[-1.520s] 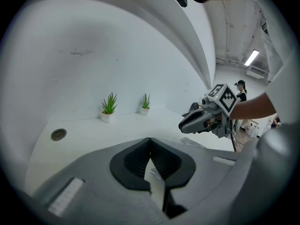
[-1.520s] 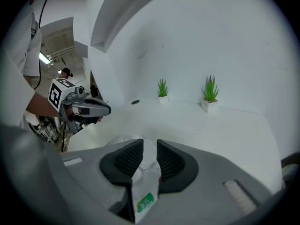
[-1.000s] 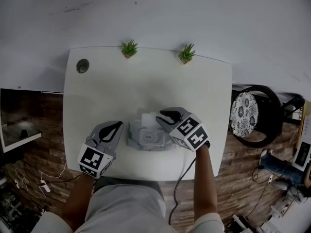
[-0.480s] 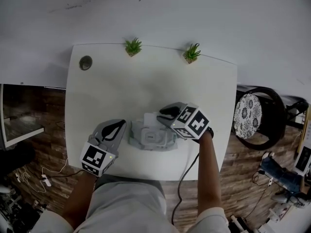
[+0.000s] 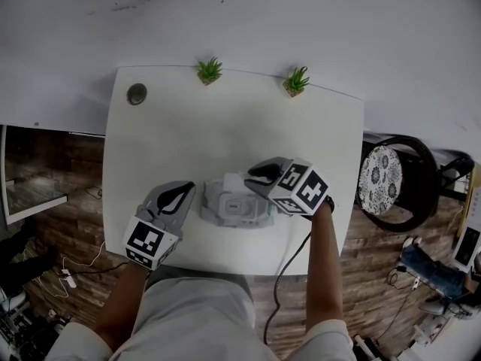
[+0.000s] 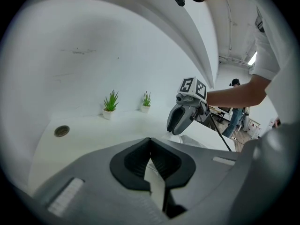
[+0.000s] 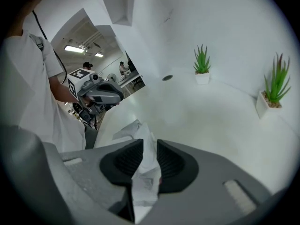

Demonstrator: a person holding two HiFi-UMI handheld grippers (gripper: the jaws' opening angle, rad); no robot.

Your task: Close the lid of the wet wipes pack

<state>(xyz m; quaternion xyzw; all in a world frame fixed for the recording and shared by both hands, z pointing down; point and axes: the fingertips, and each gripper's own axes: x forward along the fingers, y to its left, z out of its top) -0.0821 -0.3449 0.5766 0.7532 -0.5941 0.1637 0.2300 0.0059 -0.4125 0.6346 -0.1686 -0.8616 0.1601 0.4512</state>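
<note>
The left claw (image 5: 179, 195) sits just left of the wet wipes pack (image 5: 234, 207) on the worktop (image 5: 225, 126); the right claw (image 5: 257, 177) is at the pack's upper right. Left gripper view: jaws together, empty. Right gripper view: jaws pinch the pack's crinkled white edge.
</note>
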